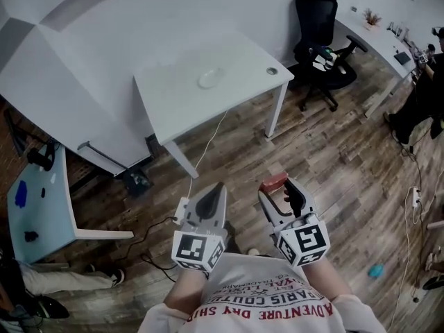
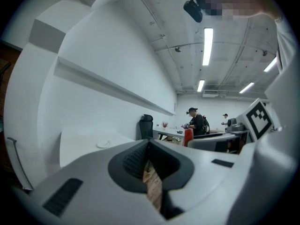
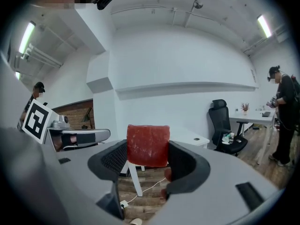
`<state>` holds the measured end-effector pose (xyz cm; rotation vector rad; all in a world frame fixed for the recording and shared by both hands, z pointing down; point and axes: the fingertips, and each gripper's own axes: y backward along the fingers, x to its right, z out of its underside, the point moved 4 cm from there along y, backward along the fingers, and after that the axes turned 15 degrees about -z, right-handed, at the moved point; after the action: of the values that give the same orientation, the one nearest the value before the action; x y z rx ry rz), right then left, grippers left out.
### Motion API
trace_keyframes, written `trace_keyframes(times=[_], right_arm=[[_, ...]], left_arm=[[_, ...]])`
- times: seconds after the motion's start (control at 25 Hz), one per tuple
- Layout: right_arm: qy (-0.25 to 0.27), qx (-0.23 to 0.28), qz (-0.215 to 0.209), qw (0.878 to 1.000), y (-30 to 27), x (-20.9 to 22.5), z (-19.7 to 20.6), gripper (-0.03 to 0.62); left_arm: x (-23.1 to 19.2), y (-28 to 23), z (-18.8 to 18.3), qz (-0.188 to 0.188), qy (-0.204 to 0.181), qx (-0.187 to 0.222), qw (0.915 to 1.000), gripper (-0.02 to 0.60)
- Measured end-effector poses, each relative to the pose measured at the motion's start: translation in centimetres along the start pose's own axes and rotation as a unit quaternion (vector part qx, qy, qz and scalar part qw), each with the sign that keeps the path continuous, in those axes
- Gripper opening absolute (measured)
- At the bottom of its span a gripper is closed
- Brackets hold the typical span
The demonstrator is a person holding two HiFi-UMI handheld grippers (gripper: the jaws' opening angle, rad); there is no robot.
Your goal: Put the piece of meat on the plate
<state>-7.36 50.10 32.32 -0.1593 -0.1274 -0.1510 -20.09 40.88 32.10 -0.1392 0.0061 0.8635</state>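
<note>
1. The right gripper [image 1: 277, 186] is clamping the piece of meat [image 3: 148, 145] between its pads. The red block is standing upright and poking above the jaw tips. This looks like a carrying grip, since the meat is hanging over the wooden floor [image 1: 333, 158] and not over any surface.
2. The plate [image 1: 210, 78] is lying near the middle of the white bench [image 1: 173, 106], well apart from both grippers. The placing step is therefore not yet beginning, and the person is probably going to need to step up to the bench first.
3. The left gripper [image 1: 216, 193] is holding nothing. Its jaws are pressing together, with only a sliver of floor showing through them. It appears to be idling just beside the right one.
4. Both forearms [image 1: 186, 291] are tucking in close to the person's shirt [image 1: 267, 293]. The grippers are sitting side by side and pointing forward toward the bench, the right one angling slightly outward.
</note>
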Motion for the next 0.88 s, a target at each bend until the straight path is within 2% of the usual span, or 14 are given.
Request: trace_keyframes(times=[0.64,0.88], right_arm=[[0.006,0.013,0.077,0.997,-19.8,7.5,-6.4,0.276],[0.003,-0.001,0.079,0.997,-26.3,8.9,-7.8,0.276]], left_arm=[[-12.6,-20.5,-5.3,0.087,-0.007,0.003,0.9961,0.008],[-17.2,-25.3,-5.8,0.09,0.006,-0.011,0.9959,0.008]])
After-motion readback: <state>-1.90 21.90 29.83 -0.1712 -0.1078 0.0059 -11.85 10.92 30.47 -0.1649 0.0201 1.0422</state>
